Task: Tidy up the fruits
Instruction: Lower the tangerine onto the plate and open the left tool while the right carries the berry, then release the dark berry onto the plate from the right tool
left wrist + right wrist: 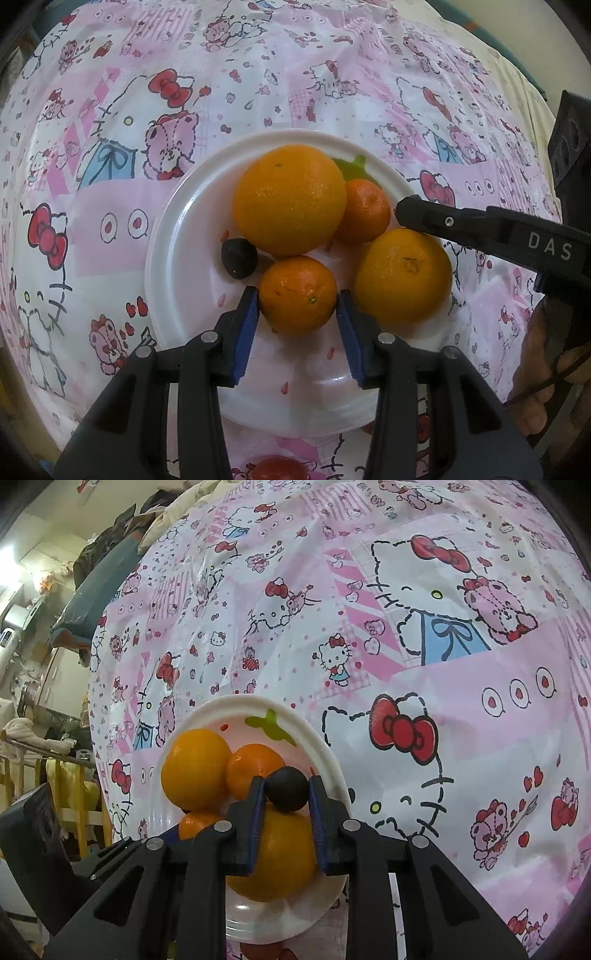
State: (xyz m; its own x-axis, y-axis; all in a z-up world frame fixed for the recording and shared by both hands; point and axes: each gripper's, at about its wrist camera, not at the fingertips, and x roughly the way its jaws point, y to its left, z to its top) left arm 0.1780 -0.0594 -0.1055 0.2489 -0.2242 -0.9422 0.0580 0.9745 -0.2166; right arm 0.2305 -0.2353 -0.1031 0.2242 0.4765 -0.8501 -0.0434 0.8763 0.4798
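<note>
A white plate (166, 258) on the table holds a large orange (290, 199), a second orange (404, 275), a small mandarin (365, 210) at the back and a dark plum (239, 257). My left gripper (297, 299) is shut on another small mandarin (297, 295) at the plate's near side. In the right wrist view my right gripper (287, 790) is shut on a dark round plum (287, 789) above the second orange (280, 856) on the plate (236, 703). In the left wrist view its black finger (424, 218) reaches in from the right.
A pink cartoon-cat tablecloth (110, 184) covers the table. A red fruit (280, 469) lies on the cloth just off the plate's near rim. A person's hand (543, 369) is at the right. The table's left edge and cluttered shelves (33, 627) show in the right wrist view.
</note>
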